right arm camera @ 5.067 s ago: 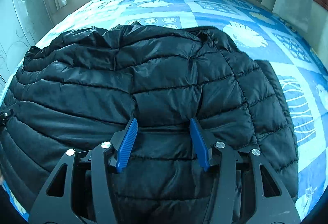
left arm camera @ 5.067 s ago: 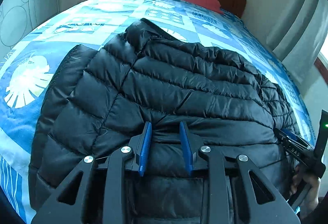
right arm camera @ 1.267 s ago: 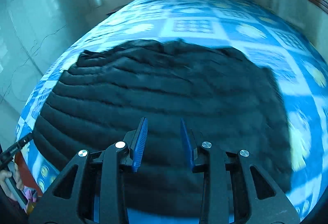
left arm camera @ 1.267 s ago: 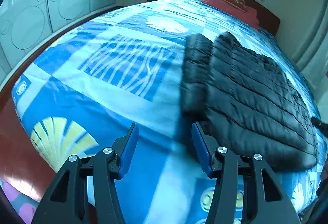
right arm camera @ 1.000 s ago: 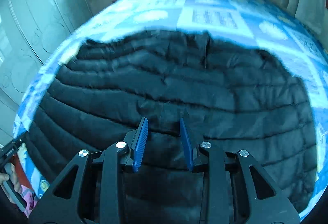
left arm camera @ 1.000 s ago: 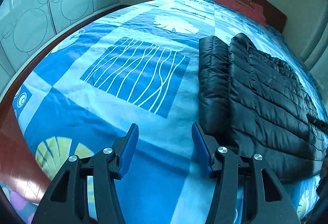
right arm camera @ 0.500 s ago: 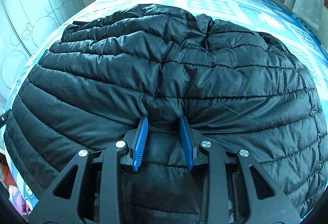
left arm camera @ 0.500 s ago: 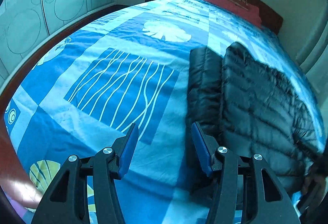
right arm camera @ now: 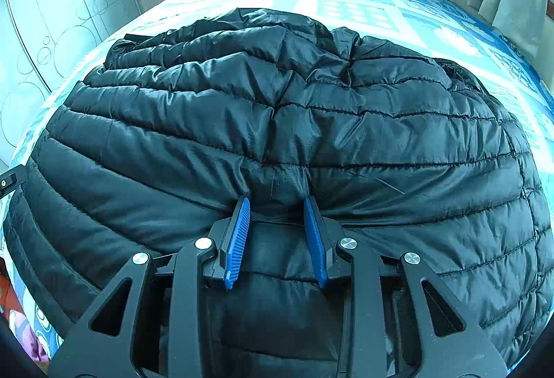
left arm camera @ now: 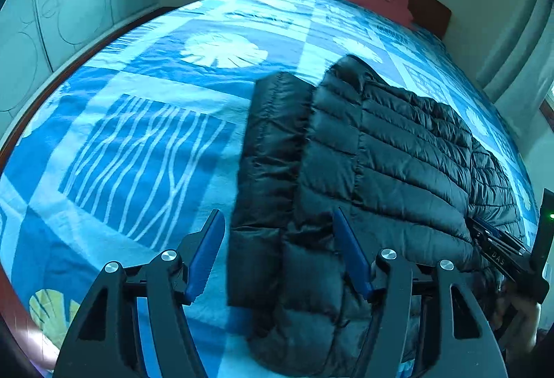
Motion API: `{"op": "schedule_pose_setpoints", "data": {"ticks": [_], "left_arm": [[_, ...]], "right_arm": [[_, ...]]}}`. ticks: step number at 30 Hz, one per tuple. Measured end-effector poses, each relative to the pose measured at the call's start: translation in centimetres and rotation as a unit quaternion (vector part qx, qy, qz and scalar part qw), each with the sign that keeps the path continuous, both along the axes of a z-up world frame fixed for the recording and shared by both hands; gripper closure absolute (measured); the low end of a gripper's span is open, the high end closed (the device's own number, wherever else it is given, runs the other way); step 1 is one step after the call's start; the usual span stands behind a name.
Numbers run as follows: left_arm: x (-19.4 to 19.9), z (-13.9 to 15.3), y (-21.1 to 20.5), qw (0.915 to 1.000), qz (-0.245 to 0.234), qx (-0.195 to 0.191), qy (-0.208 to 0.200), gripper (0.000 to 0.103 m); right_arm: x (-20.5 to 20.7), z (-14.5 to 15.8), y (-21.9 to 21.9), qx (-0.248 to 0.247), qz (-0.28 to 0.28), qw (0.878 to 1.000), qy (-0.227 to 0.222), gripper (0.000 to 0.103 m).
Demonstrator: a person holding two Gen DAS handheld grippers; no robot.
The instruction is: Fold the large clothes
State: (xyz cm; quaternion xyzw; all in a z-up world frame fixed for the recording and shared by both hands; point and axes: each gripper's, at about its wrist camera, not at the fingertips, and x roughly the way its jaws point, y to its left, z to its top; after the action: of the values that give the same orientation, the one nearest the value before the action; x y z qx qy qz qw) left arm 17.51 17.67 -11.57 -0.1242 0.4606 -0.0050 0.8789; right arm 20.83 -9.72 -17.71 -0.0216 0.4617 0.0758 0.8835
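At 12 o'clock from my right gripper (right arm camera: 277, 241), the black puffer jacket (right arm camera: 277, 135) lies on the bed (left arm camera: 138, 142); its 2 jaws pinch the hem. My left gripper (left arm camera: 278, 257), jaws just widened, straddles the folded sleeve edge (left arm camera: 273, 149) unclamped. I should seat deeper before closing.

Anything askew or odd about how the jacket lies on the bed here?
Mildly. The black puffer jacket has one sleeve folded alongside its body, and the fabric bunches into a pucker where the right gripper pinches it. No damage shows.
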Motion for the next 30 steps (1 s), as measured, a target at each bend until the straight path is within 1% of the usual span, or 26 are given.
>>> {"op": "schedule_pose_setpoints", "data": {"ticks": [1,3,10,12,13,14,16,17,18,21,25,27,30], "left_arm": [[0.3,-0.1,-0.3,1.0,-0.002,-0.001,0.003,0.038],[0.8,-0.4,-0.7,1.0,-0.004,0.005,0.006,0.033],[3.1,-1.8,-3.0,0.9979,-0.021,0.056,0.027,0.028],[3.2,-1.6,-3.0,0.9982,-0.015,0.053,0.025,0.028],[3.1,-1.3,-3.0,0.9987,-0.013,0.045,0.021,0.028],[3.1,-1.0,-3.2,0.9988,-0.017,0.042,0.017,0.028],[3.4,-1.0,-3.8,0.9982,-0.028,0.051,0.016,0.028],[3.7,-1.4,-3.9,0.9978,-0.033,0.053,0.02,0.027],[4.0,-1.8,-3.8,0.9978,-0.035,0.05,0.026,0.023],[4.8,-2.7,-3.4,0.9976,-0.043,0.034,0.041,0.018],[5.3,-3.3,-3.3,0.9963,-0.064,0.031,0.048,0.018],[5.5,-3.6,-3.3,0.9962,-0.067,0.026,0.048,0.021],[5.3,-3.5,-3.5,0.9958,-0.078,0.015,0.046,0.041]], "right_arm": [[0.0,0.0,0.0,0.0,0.0,1.0,0.0,0.071],[0.0,-0.1,0.0,0.0,0.0,1.0,-0.001,0.071],[-0.2,0.0,0.2,-0.004,0.001,1.0,-0.005,0.071],[-0.2,0.0,0.2,-0.007,0.002,1.0,-0.007,0.071],[-0.3,-0.1,0.3,-0.008,0.003,1.0,-0.008,0.071],[-0.3,-0.1,0.4,-0.009,0.003,1.0,-0.009,0.071],[-0.4,0.0,0.4,-0.01,0.003,1.0,-0.01,0.071],[-0.4,0.0,0.4,-0.01,0.003,1.0,-0.011,0.071],[-0.4,0.0,0.4,-0.01,0.004,1.0,-0.011,0.071],[-0.4,-0.1,0.5,-0.009,0.003,1.0,-0.012,0.071],[-0.5,-0.1,0.5,-0.011,0.003,1.0,-0.013,0.071],[-0.5,-0.1,0.5,-0.01,0.004,1.0,-0.012,0.071],[-0.6,-0.1,0.5,-0.01,0.003,1.0,-0.013,0.071]]}}
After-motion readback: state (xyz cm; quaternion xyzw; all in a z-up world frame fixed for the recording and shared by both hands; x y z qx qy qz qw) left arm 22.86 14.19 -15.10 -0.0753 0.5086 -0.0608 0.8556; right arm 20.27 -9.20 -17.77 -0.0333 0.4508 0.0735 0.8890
